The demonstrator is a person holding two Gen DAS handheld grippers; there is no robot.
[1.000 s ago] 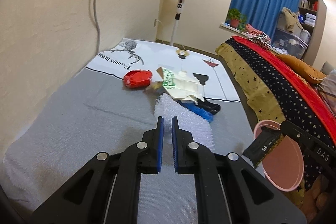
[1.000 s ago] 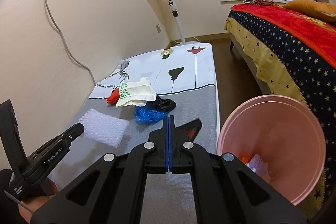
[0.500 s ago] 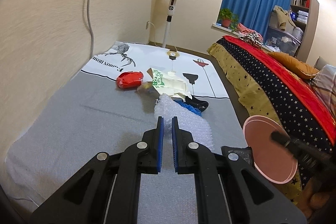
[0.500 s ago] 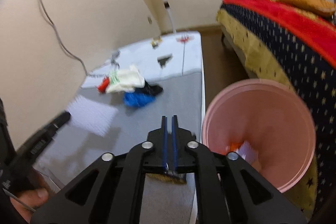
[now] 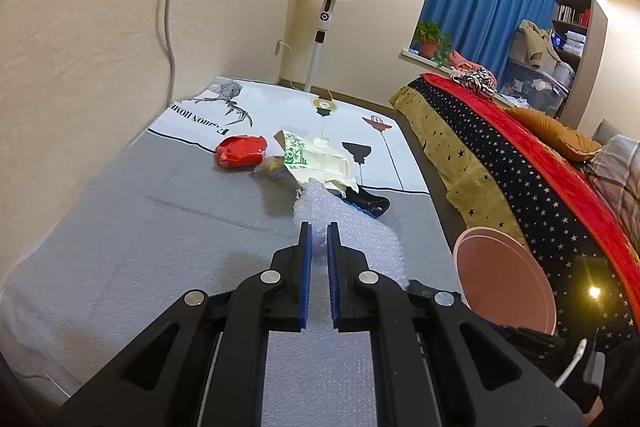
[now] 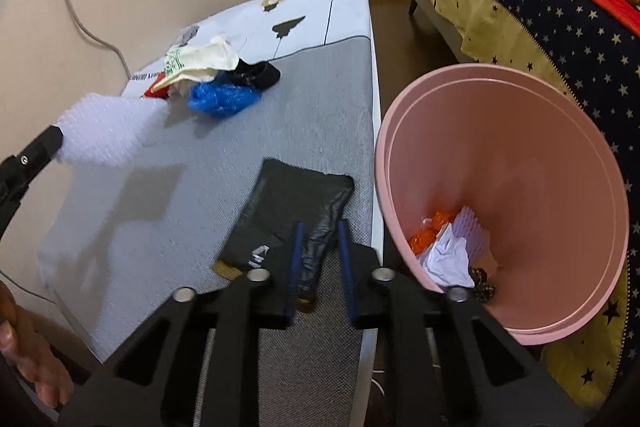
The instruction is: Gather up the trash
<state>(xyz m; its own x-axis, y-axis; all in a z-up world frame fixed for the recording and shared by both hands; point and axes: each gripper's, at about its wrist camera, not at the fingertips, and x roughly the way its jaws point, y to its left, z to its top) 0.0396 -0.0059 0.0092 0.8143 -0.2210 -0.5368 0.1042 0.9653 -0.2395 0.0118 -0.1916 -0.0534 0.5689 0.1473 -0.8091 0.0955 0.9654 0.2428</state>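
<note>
1. We see the grey tabletop [image 6: 328, 99] end at 3 o'clock, with the pink bin [image 6: 552, 131] just beside that edge and the starred bed [image 6: 560, 19] beyond.
2. Open grey surface lies at 9 o'clock of the black packet [image 6: 288, 211].
3. Our left tongs [image 5: 316, 259] are clamped on the bubble wrap [image 5: 352, 231], lifted off the surface.
4. Our right tongs [image 6: 320, 259] stand slightly apart, astride the packet's near edge; grip unclear.
5. More trash [image 6: 216, 83] sits at 11 o'clock.

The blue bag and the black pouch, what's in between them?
Only bare grey mattress between the blue bag and black pouch, in the right wrist view.
</note>
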